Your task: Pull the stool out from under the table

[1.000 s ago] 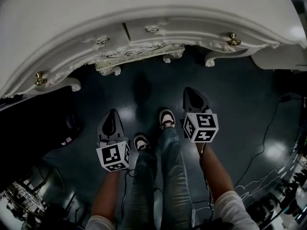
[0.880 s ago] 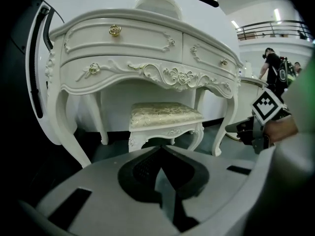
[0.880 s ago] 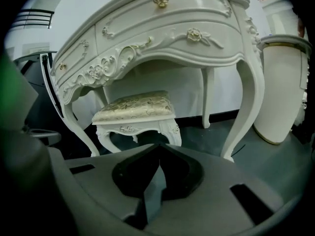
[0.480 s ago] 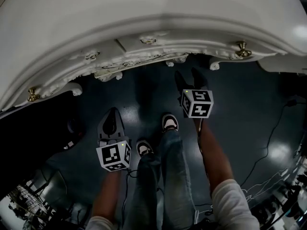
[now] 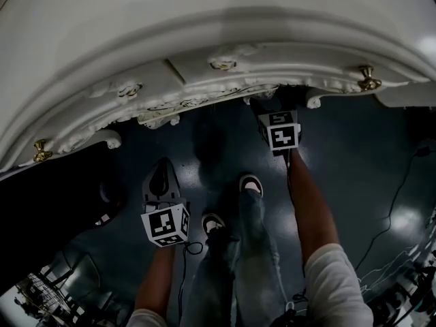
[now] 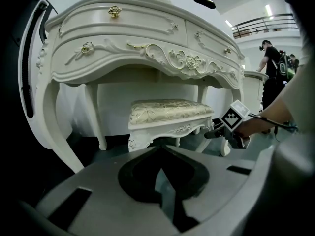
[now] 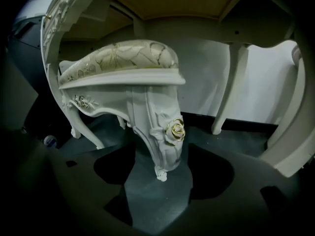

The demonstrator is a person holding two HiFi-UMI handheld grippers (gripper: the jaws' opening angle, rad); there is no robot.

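- Moved: right gripper has gone forward to the desk edge, and its jaws have just been opening. They now stand spread with the curved front leg of the white carved stool with a gold-patterned cushion in the gap, pads not on it.
- Stool sits fully under the white carved desk.
- Risk: the leg tapers and curves, so a pinch could slide off.
- Risk: a one-corner pull could swing the stool into a desk leg or tip it.
- Left gripper: jaws pressed together, empty, well back, so it gives no steadying.
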